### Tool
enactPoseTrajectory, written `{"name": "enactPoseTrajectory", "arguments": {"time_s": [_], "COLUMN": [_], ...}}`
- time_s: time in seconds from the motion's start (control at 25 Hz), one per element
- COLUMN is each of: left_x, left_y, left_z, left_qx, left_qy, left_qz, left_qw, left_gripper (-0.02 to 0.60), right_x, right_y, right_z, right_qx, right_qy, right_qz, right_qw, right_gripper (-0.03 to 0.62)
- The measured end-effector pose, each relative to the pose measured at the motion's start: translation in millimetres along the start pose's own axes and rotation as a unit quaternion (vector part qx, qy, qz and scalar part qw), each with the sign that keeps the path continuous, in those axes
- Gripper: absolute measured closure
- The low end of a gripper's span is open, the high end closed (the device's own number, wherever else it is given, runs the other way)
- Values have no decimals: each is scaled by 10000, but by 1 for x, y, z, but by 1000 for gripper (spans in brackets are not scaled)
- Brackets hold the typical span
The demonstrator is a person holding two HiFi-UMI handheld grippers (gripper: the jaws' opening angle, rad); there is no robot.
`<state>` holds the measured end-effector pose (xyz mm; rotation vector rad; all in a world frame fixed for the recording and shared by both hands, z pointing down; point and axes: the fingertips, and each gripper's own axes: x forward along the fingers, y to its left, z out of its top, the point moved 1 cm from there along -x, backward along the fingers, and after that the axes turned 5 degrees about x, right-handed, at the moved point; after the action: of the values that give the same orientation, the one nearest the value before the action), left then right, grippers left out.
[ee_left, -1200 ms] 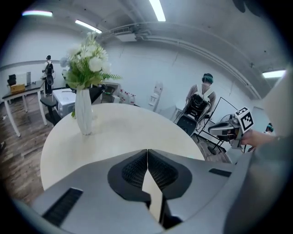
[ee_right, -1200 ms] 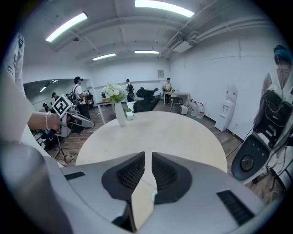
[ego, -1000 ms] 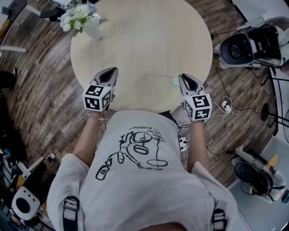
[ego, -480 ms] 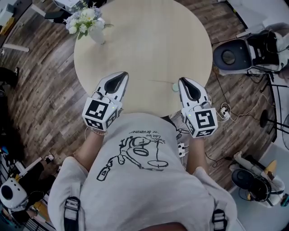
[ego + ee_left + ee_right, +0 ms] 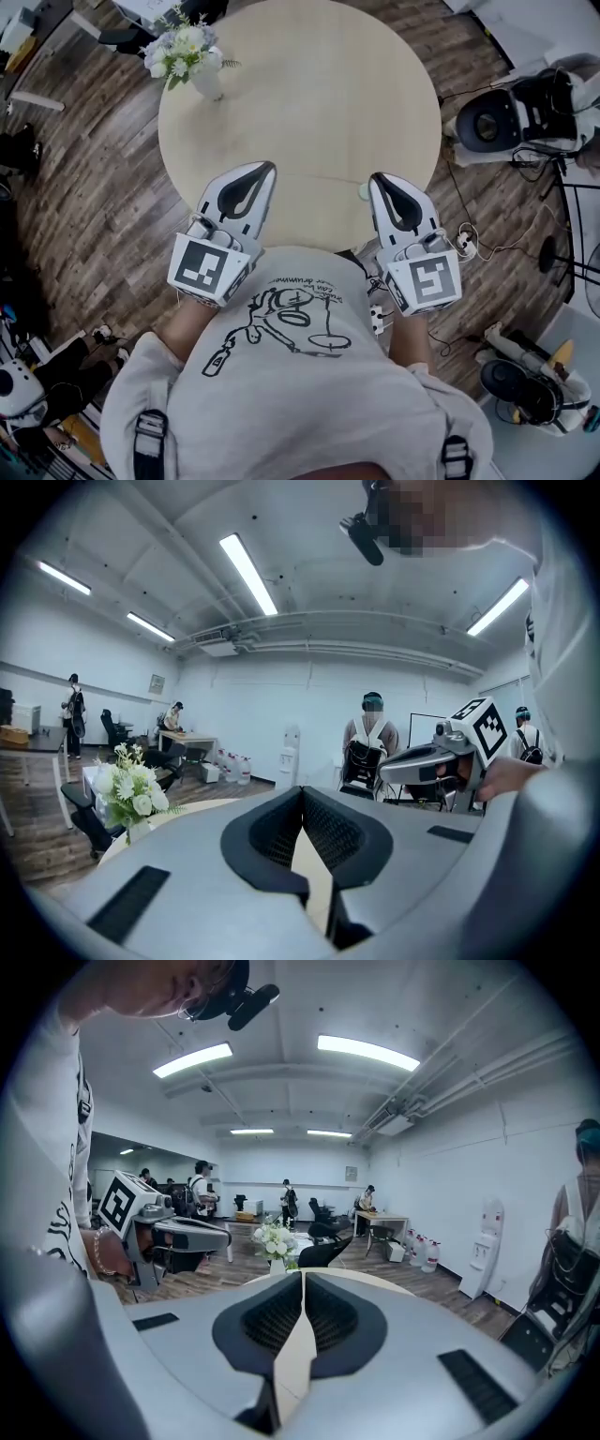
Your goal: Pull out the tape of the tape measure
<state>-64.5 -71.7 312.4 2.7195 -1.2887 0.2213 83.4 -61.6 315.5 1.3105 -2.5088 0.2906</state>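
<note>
Brown wood floor [image 5: 94, 187] lies all around a round, pale table [image 5: 309, 75]. A big bright room with long lights on the ceiling shows in both gripper views, and some people stand far back in it.

A white vase of flowers [image 5: 192, 56] stands at the far left edge of the tabletop.

The tape measure [image 5: 363, 191] is a small, round, pale green thing. It sits on the tabletop close to the near edge, on the right side. It is just beside the tip of the right gripper [image 5: 373, 178], on that gripper's left. I cannot tell if they touch. No tape can be seen sticking out of it.

The right gripper's jaws are pressed together at the tips, and nothing is between them.

The left gripper [image 5: 270, 167] is over the near edge of the tabletop on the left side, well apart from the tape measure. Its jaws are also pressed together at the tips, with nothing held.

The person holding both grippers wears a grey shirt [image 5: 291, 375] with a drawing on it.

White cables [image 5: 469, 225] lie on the floor to the right of the table, and a black and white machine [image 5: 511, 112] stands past them.
</note>
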Motion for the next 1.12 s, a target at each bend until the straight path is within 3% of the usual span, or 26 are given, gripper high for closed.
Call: {"name": "enactPoseTrajectory", "arguments": {"time_s": [0.36,1.12], "left_x": [-7,1], "left_y": [-1,13], "left_z": [21,10], "left_qx": [-21,-117], "left_qy": [-184,-98], "left_qz": [7,-16], "left_qw": [9998,9999], "left_gripper": [560,560], "right_x": [-8,9], "right_y": [6,5], "right_z": [21,23], "right_qx": [-42,-32], "right_qy": [-148,-158], "right_qz": [-8,-52], "right_qw": [9999,9999], "right_gripper": [582,583]}}
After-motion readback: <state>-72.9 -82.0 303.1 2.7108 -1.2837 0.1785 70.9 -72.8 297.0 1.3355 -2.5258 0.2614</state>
